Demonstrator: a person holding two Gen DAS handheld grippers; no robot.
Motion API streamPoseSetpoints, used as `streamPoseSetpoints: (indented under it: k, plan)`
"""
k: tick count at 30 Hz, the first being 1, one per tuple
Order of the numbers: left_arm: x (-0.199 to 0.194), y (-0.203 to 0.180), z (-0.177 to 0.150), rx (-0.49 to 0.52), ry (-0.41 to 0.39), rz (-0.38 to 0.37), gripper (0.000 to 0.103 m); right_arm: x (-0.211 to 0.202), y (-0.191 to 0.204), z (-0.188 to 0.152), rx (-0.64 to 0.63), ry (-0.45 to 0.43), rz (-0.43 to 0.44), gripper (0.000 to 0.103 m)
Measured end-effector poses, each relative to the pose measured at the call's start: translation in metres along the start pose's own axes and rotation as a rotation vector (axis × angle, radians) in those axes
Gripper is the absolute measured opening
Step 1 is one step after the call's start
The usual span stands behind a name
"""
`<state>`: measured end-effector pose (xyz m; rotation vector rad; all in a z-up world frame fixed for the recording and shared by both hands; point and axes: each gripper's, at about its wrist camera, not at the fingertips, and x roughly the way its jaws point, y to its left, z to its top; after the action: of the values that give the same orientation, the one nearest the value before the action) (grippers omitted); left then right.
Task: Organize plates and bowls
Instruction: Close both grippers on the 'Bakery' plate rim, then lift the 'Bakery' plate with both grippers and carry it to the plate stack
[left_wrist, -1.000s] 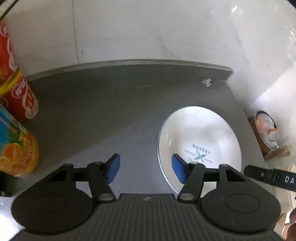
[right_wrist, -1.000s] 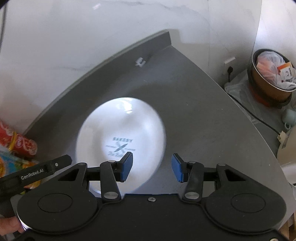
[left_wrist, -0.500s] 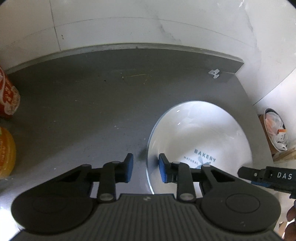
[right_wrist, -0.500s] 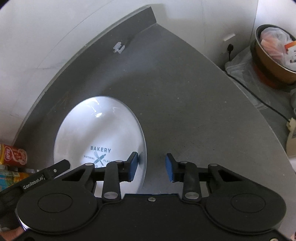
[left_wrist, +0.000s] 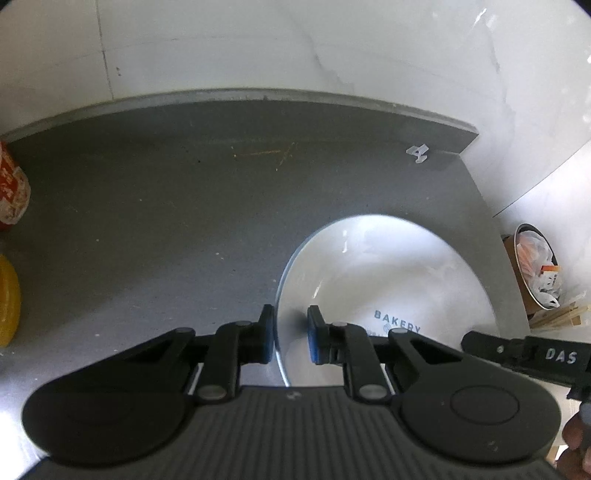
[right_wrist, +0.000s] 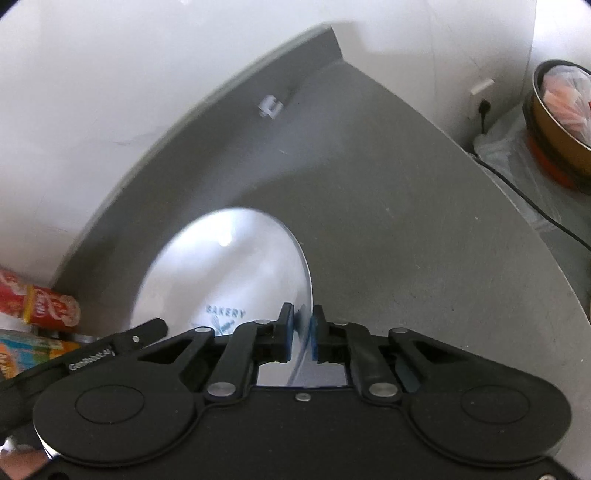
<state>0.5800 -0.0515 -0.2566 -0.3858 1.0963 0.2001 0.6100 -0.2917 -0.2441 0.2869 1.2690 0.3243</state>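
A white deep plate printed "BAKERY" lies on the grey counter near its right back corner. My left gripper straddles the plate's left rim. Its outer pad is against the rim and a narrow shadowed gap shows at the inner pad, so it is open. In the right wrist view the same plate is blurred, and my right gripper is shut on its right rim, both blue pads pressed to the edge. Each gripper's body shows at the edge of the other's view.
Red drink cans and an orange carton stand at the counter's left. A white wall backs the counter, with a small white clip near the back edge. A lined bin and a cable sit below on the right.
Both grippers moved onto opposite rims of the plate and narrowed. The right one went from open to shut on the rim; the left one closed most of the way around it.
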Motion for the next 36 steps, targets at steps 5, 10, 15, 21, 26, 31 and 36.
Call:
streamPoseSetpoints:
  k: [5, 10, 15, 21, 26, 31, 36]
  plan:
    - [-0.024, 0.009, 0.000, -0.015, -0.030, -0.020, 0.012, -0.019, 0.008, -0.007, -0.017, -0.035, 0.023, 0.007]
    - [-0.053, 0.022, -0.004, -0.029, -0.071, -0.033, 0.011, -0.033, 0.018, -0.016, -0.029, -0.059, 0.064, 0.007]
    - [-0.085, 0.039, -0.015, -0.059, -0.113, -0.024, 0.011, -0.047, 0.033, -0.029, -0.037, -0.063, 0.123, 0.007]
    - [-0.117, 0.058, -0.028, -0.132, -0.153, 0.005, 0.011, -0.063, 0.055, -0.039, -0.101, -0.063, 0.174, 0.007]
    - [-0.147, 0.075, -0.044, -0.188, -0.197, 0.033, 0.010, -0.074, 0.074, -0.052, -0.167, -0.054, 0.219, 0.007]
    - [-0.173, 0.097, -0.063, -0.241, -0.218, 0.045, 0.010, -0.086, 0.094, -0.070, -0.232, -0.051, 0.251, 0.007]
    - [-0.191, 0.121, -0.079, -0.255, -0.230, 0.038, 0.010, -0.089, 0.111, -0.093, -0.238, -0.049, 0.273, 0.007]
